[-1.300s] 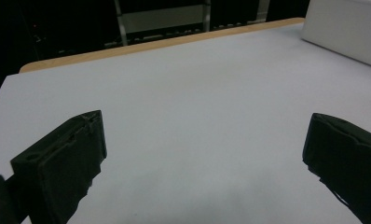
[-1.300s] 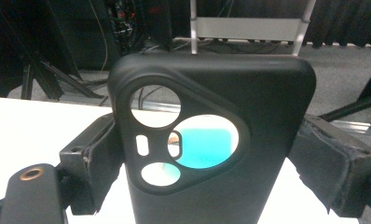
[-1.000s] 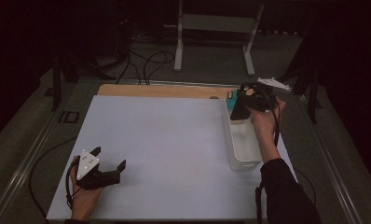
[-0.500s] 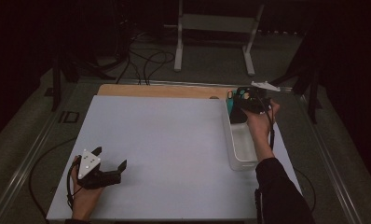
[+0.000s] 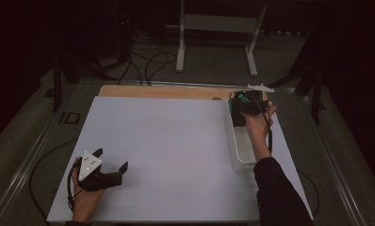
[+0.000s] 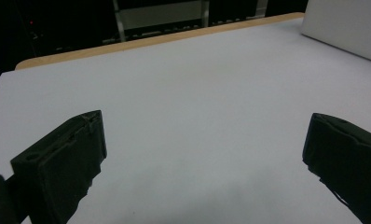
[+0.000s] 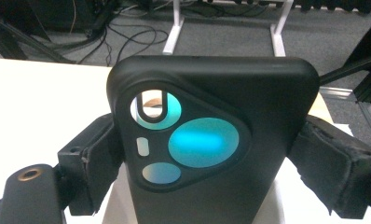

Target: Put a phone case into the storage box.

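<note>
The white tabletop [image 5: 176, 150] is bare across its middle and left, leaving open room between the two grippers, which are held well apart. The left gripper [image 5: 111, 165] is held low near the front left corner, its jaws spread wide with nothing between them. Along the right edge a clear tray [image 5: 240, 153] is set, running front to back. The right gripper [image 5: 244, 104] is held over the tray's far end, near the far right corner, its jaws clamped on the sides of a phone case [image 7: 211, 154]. The case is matte black, held upright, with round-cornered edges and a rounded triangular camera recess whose cutouts show teal.
</note>
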Demonstrator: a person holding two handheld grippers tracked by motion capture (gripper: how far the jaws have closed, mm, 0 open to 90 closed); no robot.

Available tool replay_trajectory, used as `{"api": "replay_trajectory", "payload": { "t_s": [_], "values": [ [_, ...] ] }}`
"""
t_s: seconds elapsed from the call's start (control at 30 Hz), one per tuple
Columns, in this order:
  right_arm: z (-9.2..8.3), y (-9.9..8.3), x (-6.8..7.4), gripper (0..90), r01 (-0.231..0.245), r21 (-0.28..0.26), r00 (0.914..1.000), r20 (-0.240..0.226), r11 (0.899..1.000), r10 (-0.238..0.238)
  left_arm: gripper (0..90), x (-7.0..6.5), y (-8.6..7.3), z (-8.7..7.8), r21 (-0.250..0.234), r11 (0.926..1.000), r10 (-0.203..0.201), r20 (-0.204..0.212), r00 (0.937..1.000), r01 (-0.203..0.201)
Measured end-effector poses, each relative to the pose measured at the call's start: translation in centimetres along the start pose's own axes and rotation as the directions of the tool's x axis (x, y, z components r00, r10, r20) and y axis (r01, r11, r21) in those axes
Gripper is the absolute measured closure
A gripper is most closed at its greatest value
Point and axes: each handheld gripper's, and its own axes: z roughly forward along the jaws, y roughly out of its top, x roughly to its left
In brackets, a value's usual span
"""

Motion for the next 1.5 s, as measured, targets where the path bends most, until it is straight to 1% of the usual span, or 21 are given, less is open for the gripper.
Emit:
{"api": "replay_trajectory", "payload": {
  "t_s": [0.07,0.2,0.23,0.5,0.67,0.73,0.77,0.8,0.87,0.9,1.03,1.17,1.23,1.33,1.4,1.5],
  "values": [
    [0.3,-0.1,0.1,13.3,0.005,-0.001,1.0,0.0,1.0,-0.005,0.1,0.0,0.0,0.0,0.0,1.0,-0.002,0.0,1.0,0.002],
    [0.7,0.1,0.5,13.1,0.045,0.01,0.999,-0.01,0.999,-0.045,0.1,0.0,0.0,0.1,0.003,1.0,-0.003,0.002,1.0,0.003],
    [0.8,0.1,0.5,13.1,0.049,0.012,0.9988,-0.01,0.999,-0.049,0.1,0.0,0.0,0.1,0.003,1.0,-0.003,0.002,1.0,0.003],
    [1.5,0.4,0.8,13.0,0.045,0.015,0.999,0.005,0.999,-0.045,0.1,0.1,0.0,0.1,0.002,1.0,-0.006,0.001,1.0,0.006],
    [1.8,0.5,0.8,12.7,0.039,0.02,0.9992,0.005,0.999,-0.039,0.1,0.0,-0.1,0.1,0.003,1.0,-0.004,-0.001,1.0,0.004],
    [1.9,0.5,0.6,11.9,0.02,0.019,0.9998,0.003,1.0,-0.02,0.1,0.0,-0.1,0.1,0.003,1.0,-0.004,0.001,1.0,0.004],
    [2.0,0.5,0.5,10.2,0.004,0.021,1.0,-0.007,1.0,-0.004,0.1,0.0,-0.1,0.1,0.004,1.0,-0.004,0.0,1.0,0.004],
    [2.0,0.5,0.4,8.9,-0.016,0.026,0.9995,-0.027,1.0,0.017,0.2,0.0,-0.1,0.1,0.004,1.0,-0.003,0.001,1.0,0.003],
    [2.0,0.5,0.2,8.1,-0.024,0.023,0.9985,-0.048,0.999,0.025,0.1,0.0,-0.1,0.1,0.003,1.0,-0.003,0.001,1.0,0.003],
    [2.0,0.5,0.2,8.0,-0.015,0.015,0.9988,-0.047,1.0,0.015,0.1,0.0,-0.1,0.1,0.004,1.0,-0.004,0.0,1.0,0.004],
    [1.6,0.6,0.1,8.0,-0.022,-0.01,0.9987,-0.046,1.0,0.021,0.1,0.0,0.0,0.1,0.002,1.0,-0.004,0.0,1.0,0.004],
    [1.2,0.7,0.0,8.0,-0.03,-0.015,0.9984,-0.049,0.999,0.029,0.1,0.0,0.0,0.1,0.002,1.0,-0.003,0.0,1.0,0.003],
    [1.0,0.7,-0.1,8.0,-0.027,-0.02,0.9984,-0.05,0.999,0.026,0.1,0.0,0.0,0.1,0.003,1.0,-0.003,0.0,1.0,0.003],
    [0.4,0.6,-0.1,8.0,-0.031,-0.028,0.9978,-0.06,0.999,0.029,0.1,0.1,0.0,0.1,0.003,1.0,-0.005,-0.001,1.0,0.005],
    [0.1,0.5,-0.1,8.1,-0.033,-0.028,0.9967,-0.075,0.999,0.03,0.1,0.0,0.0,0.1,0.003,1.0,-0.005,-0.001,1.0,0.005],
    [-0.5,0.3,0.1,8.1,-0.02,-0.025,0.9953,-0.095,0.999,0.017,0.1,0.0,0.0,0.1,0.005,1.0,-0.004,0.0,1.0,0.004]
  ]
}}
